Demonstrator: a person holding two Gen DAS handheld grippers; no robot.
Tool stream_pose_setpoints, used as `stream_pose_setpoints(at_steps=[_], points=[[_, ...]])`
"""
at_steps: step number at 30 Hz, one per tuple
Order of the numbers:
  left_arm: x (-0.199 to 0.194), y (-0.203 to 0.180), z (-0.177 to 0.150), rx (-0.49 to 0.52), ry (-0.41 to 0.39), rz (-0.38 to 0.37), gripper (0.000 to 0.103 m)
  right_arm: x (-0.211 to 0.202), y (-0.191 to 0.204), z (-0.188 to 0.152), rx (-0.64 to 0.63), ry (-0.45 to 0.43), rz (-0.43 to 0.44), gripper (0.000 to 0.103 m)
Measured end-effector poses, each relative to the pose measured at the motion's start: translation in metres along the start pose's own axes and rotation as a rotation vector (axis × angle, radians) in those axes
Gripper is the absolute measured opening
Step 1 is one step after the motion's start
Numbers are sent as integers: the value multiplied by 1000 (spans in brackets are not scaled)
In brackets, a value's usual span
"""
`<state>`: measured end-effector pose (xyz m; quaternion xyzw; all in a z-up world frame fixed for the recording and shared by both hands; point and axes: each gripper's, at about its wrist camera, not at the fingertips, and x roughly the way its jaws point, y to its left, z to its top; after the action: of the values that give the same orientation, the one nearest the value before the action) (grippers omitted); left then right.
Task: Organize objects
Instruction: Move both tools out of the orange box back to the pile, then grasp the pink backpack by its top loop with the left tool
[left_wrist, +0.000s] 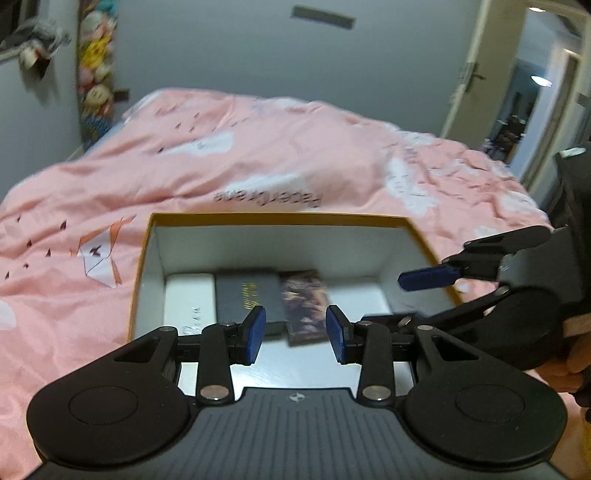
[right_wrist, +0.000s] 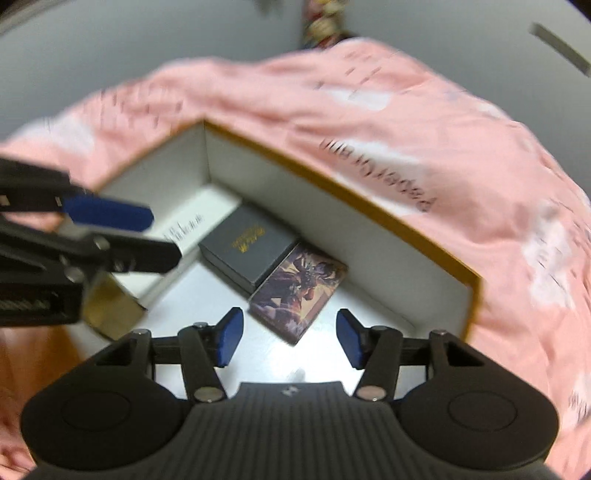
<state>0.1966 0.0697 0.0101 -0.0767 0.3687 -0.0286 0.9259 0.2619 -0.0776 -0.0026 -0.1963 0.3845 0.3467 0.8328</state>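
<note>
Currently we're hovering both grippers, left gripper (left_wrist: 295, 334) and right gripper (right_wrist: 288, 338), jaws apart and empty; the card box (right_wrist: 299, 288) is looking light, stiff, slick, so we're pinching its long edges.

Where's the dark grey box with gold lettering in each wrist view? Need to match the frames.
Left wrist: dark grey box lies centre-left inside the open cardboard box, just beyond the left pad.
Right wrist: dark grey box sits near centre, against the far wall.
Shared landmark: the illustrated purple box beside it in both.
</note>
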Motion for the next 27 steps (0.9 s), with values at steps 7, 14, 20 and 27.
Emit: stream_pose_setpoints(at_steps=[7,14,20,27], points=[[-36,-35,-47,3,29,-171,44,-82,3,-68,193,-123,-91,58],[-40,-66,-101,51,174,-298,44,-106,21,-146,319,-136,-166,56],[-22,-81,-127,17,321,-297,57,-111,25,-197,438,-66,-208,34],[-4,-89,-145,-14,391,-280,59,-93,27,-228,516,7,-215,25]])
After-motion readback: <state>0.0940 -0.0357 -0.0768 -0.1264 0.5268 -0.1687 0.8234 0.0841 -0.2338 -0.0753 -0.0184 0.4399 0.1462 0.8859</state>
